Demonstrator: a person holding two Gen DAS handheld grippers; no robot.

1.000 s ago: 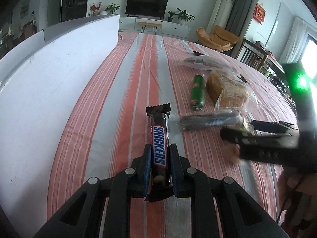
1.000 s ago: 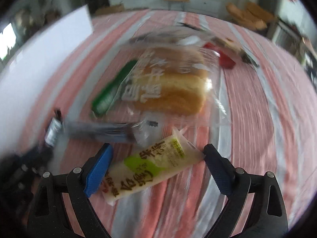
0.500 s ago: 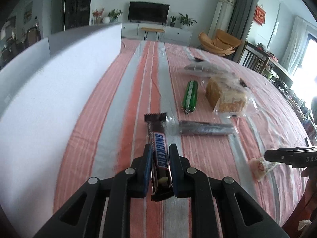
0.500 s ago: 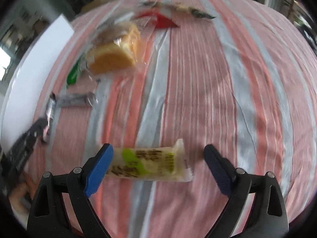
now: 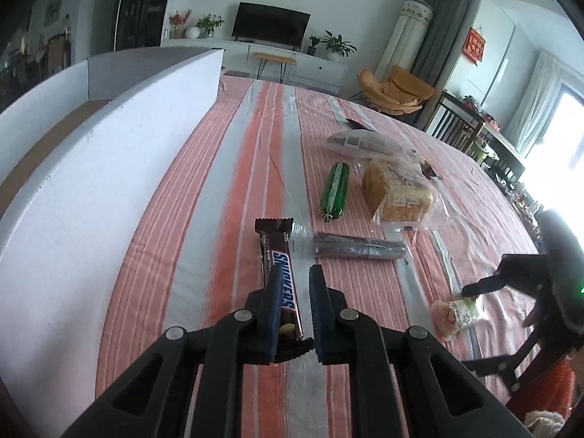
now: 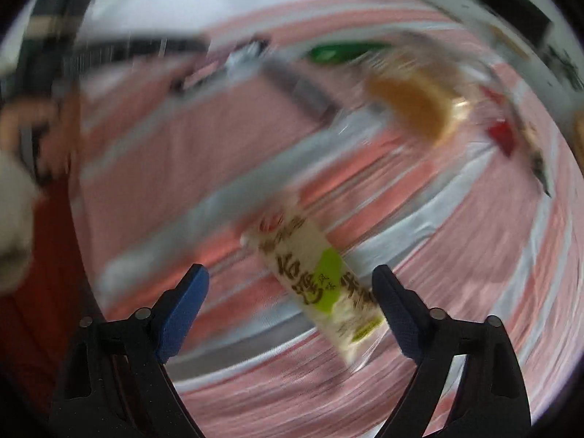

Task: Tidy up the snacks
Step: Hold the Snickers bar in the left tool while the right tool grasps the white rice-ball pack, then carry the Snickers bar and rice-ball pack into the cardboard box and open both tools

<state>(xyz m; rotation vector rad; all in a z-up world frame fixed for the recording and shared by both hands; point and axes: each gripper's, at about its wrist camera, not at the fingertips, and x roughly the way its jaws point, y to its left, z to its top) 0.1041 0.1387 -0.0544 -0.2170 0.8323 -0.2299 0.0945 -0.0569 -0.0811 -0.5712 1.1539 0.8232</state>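
Note:
My left gripper (image 5: 294,284) is shut on a brown Snickers bar (image 5: 283,284), held lengthwise just above the striped tablecloth (image 5: 233,189). In the blurred right wrist view my right gripper (image 6: 288,273) stands open, pointing steeply down over a pale snack packet with a green patch (image 6: 317,281). The packet lies on the cloth between the fingers, nearer the right one, and no pad presses on it. In the left wrist view the same packet (image 5: 456,314) lies at the right, under a black finger (image 5: 485,283) of the right gripper.
A white box wall (image 5: 109,182) runs along the left of the table. On the cloth lie a green tube packet (image 5: 334,189), bread in a clear bag (image 5: 398,193), a long dark packet (image 5: 359,250) and a clear flat packet (image 5: 365,144).
My right gripper has swung away from the bread toward the table's near right side and rolled, so the pale packet now lies slantwise between its fingers. My left gripper has kept still with the Snickers bar.

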